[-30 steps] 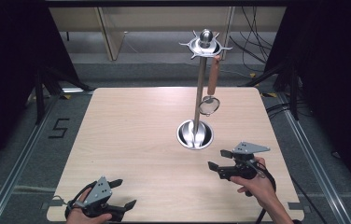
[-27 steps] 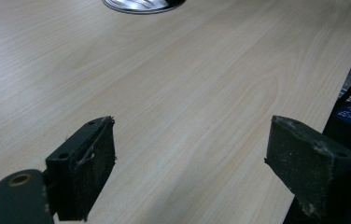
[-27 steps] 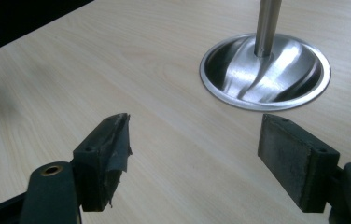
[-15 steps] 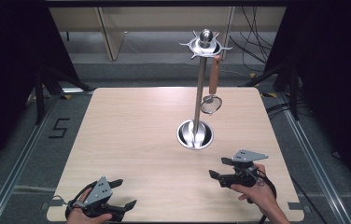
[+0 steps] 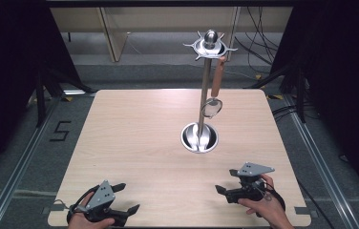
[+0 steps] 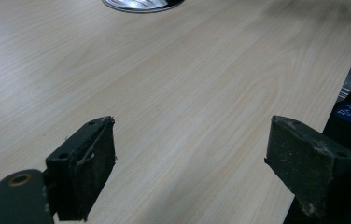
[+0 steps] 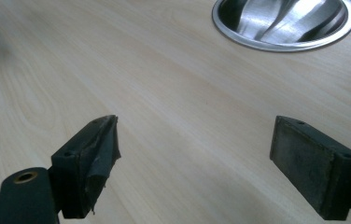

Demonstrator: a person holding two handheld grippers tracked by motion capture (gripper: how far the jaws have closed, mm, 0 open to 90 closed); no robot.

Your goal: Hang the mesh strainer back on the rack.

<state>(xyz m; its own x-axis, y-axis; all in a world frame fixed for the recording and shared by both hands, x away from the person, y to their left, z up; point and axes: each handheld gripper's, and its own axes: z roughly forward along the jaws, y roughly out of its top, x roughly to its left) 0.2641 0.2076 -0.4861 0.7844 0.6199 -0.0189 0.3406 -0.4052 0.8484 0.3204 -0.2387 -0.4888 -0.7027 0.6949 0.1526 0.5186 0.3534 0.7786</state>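
Observation:
A metal utensil stand [image 5: 204, 90] rises from a round shiny base [image 5: 199, 138] right of the table's middle. From its crown-shaped top [image 5: 209, 46] hangs a spoon with a brown handle [image 5: 216, 82]. My left gripper [image 5: 128, 197] rests at the near left edge, jaws wide apart with nothing between them [image 6: 190, 163]. At the near right, a hand holds my right gripper [image 5: 226, 183] open over bare wood [image 7: 194, 158]. The stand's base [image 7: 283, 23] lies ahead of it, and its rim [image 6: 141, 3] shows far ahead in the left gripper view.
The light wooden table [image 5: 134, 138] has rounded corners and sits on a metal-railed frame. Cables [image 5: 263, 52] trail on the floor behind it. A floor marking shaped like a 5 [image 5: 60, 130] lies to the left.
The right gripper has drawn back toward the near edge of the table, away from the stand's base. The left gripper has stayed put.

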